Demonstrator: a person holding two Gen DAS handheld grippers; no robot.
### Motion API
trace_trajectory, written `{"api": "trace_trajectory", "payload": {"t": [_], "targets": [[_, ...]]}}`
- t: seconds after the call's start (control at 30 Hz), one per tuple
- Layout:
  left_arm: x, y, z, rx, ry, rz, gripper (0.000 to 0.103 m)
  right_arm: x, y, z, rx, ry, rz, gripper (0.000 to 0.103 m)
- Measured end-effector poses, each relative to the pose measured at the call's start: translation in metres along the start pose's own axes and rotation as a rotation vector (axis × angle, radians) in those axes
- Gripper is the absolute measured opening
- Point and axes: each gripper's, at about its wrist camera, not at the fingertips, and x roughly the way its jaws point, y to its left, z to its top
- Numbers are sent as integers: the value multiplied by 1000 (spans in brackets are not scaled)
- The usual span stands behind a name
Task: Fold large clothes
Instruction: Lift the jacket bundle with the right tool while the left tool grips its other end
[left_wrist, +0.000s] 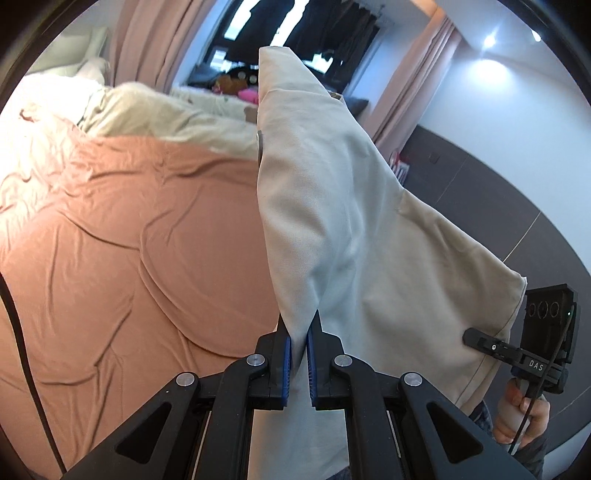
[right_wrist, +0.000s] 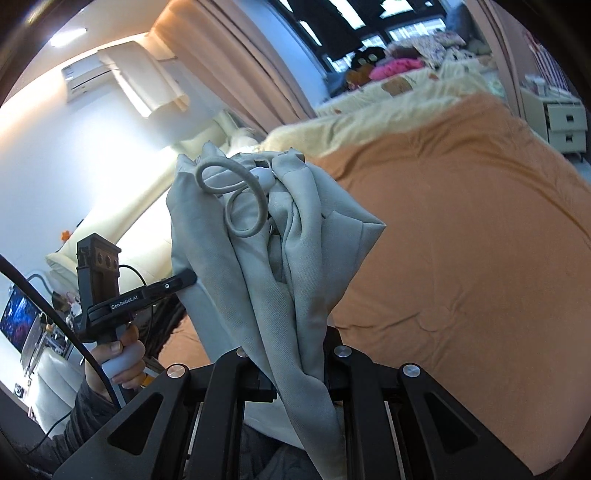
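Blue-padded fingers (left_wrist: 287, 360) of the left gripper (left_wrist: 299, 354) stand nearly together, pinching a fold of the pale grey garment (left_wrist: 332, 206); the cloth rises from the jaws in a tall sheet, held up above the orange bedspread (left_wrist: 129, 240), its far corner pinched by the right gripper (left_wrist: 471, 336), whose handle sits in a hand (left_wrist: 521, 413) at the lower right; in the right wrist view the right gripper (right_wrist: 295, 373) is closed on a thick bunch of the same garment, its fingertips buried in the folds; a looped drawstring (right_wrist: 236, 192) lies on top of the bunch; the left gripper (right_wrist: 186, 276) bites the cloth's left edge, held by the other hand (right_wrist: 122, 358); beyond lie a cream blanket (left_wrist: 166, 114), pink curtains (left_wrist: 144, 40) and a dark window (left_wrist: 314, 33).
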Motion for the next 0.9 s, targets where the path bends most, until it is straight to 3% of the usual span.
{"api": "trace_trajectory", "payload": {"t": [0.43, 0.77, 0.9], "targets": [[-131, 16, 4, 13, -169, 41, 7, -30, 73, -35, -108, -53, 71, 8], [-226, 68, -10, -16, -257, 143, 6, 13, 122, -41, -199, -24, 164, 8], [-263, 101, -14, -70, -277, 197, 6, 41, 142, -38, -231, 7, 212, 8]]}}
